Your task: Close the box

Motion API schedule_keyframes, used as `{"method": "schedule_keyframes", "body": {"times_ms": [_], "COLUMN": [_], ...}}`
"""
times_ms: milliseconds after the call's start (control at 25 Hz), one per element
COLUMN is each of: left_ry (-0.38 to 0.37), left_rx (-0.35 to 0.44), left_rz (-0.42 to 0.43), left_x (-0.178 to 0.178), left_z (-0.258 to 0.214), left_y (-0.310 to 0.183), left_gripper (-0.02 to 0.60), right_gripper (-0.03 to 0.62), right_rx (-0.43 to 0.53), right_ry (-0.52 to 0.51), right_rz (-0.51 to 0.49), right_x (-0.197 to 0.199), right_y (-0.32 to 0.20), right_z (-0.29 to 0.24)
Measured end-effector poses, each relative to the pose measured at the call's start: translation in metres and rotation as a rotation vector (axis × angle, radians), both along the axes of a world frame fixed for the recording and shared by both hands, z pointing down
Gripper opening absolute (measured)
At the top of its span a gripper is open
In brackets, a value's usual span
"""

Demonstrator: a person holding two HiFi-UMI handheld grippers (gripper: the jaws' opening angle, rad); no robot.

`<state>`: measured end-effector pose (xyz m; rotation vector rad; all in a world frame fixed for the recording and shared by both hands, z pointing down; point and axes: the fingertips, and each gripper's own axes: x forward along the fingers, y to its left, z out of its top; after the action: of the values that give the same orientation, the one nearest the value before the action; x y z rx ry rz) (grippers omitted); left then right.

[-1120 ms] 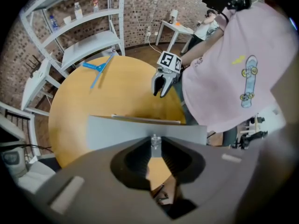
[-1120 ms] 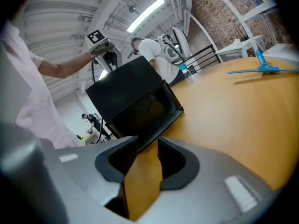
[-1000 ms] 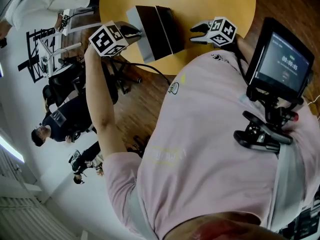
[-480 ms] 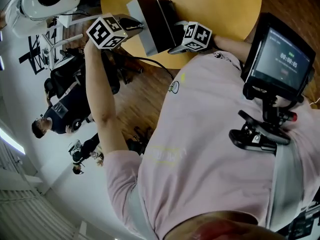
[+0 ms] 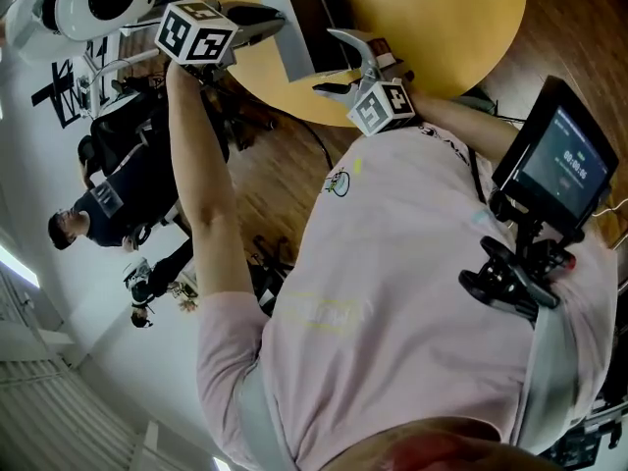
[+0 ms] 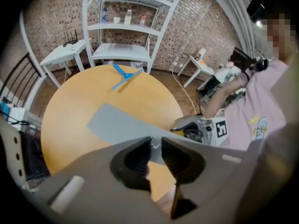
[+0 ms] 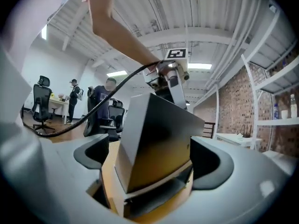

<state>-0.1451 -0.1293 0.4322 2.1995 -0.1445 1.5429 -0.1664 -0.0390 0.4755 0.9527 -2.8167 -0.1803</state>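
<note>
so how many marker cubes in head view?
2. One cube on the left gripper, left of the box; one on the right gripper, whose fingers are opening with the box between them. None appear hidden.

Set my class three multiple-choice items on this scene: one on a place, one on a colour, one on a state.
1. The box stands on: A the floor; B the round table; C a shelf.
2. The table top is: A white; B green; C yellow.
3. The left gripper is: A wide open and empty; B shut on the edge of the lid; C out of sight.
Key: B, the box rests on the table top; C, its surface is yellow; B, the jaws pinch the grey lid.
</note>
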Motion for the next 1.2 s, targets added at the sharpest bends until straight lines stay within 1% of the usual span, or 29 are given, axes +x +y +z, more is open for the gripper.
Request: {"method": "schedule_keyframes", "body": {"times_ms": [80,120,200,240,320,360,480,560,640,680,720,760,840,920,1040,1120,1200], "left_ry": [0.052,0.078,0.120,0.132,0.145,0.151,0.171,0.176,0.191,0.207,0.228,0.255,0.317,0.349,0.364,0.374,0.383], "left_rx": [0.004,0.006,0.016,0.026,0.053,0.066,0.095,0.106,0.115,0.123,0.139,0.165,0.223,0.273,0.328,0.336,0.339], "left_rz": [-0.050,-0.077,-0.127,-0.148,-0.182,-0.197,-0.239,-0.257,-0.257,-0.254,-0.251,-0.252,-0.256,-0.247,-0.238,-0.279,-0.353], "left_x": [0.007,0.010,0.017,0.020,0.025,0.028,0.032,0.028,0.024,0.024,0.026,0.029,0.038,0.041,0.022,-0.003,-0.033], "left_z": [-0.003,-0.005,-0.011,-0.013,-0.019,-0.021,-0.024,-0.023,-0.024,-0.026,-0.030,-0.039,-0.061,-0.080,-0.090,-0.084,-0.064], "left_y": [-0.010,-0.014,-0.022,-0.027,-0.037,-0.042,-0.055,-0.063,-0.069,-0.071,-0.073,-0.076,-0.082,-0.081,-0.063,-0.044,-0.025], "left_gripper": [0.075,0.075,0.075,0.075,0.075,0.075,0.077,0.080,0.083,0.081,0.053,0.005,0.005,0.005,0.005,0.005,0.005], "right_gripper": [0.532,0.532,0.528,0.477,0.459,0.454,0.419,0.383,0.349,0.332,0.325,0.324,0.324,0.324,0.323,0.322,0.322], "right_rx": [0.021,0.039,0.097,0.130,0.173,0.180,0.175,0.171,0.160,0.144,0.118,0.083,0.009,-0.021,-0.027,-0.030,-0.034], "right_ry": [0.020,0.042,0.127,0.180,0.252,0.259,0.219,0.200,0.190,0.184,0.171,0.147,0.090,0.079,0.098,0.103,0.102], "right_rz": [0.062,0.114,0.248,0.307,0.374,0.386,0.379,0.338,0.299,0.295,0.298,0.306,0.321,0.327,0.328,0.328,0.330], "right_x": [0.001,0.002,0.009,0.014,0.023,0.028,0.043,0.053,0.068,0.077,0.087,0.096,0.115,0.128,0.139,0.140,0.143], "right_y": [-0.006,-0.012,-0.030,-0.039,-0.056,-0.062,-0.074,-0.081,-0.091,-0.096,-0.102,-0.107,-0.116,-0.120,-0.122,-0.121,-0.118], "right_z": [-0.003,-0.003,0.001,0.003,0.005,0.003,-0.003,-0.005,-0.005,-0.003,0.001,0.005,0.012,0.019,0.029,0.033,0.036]}}
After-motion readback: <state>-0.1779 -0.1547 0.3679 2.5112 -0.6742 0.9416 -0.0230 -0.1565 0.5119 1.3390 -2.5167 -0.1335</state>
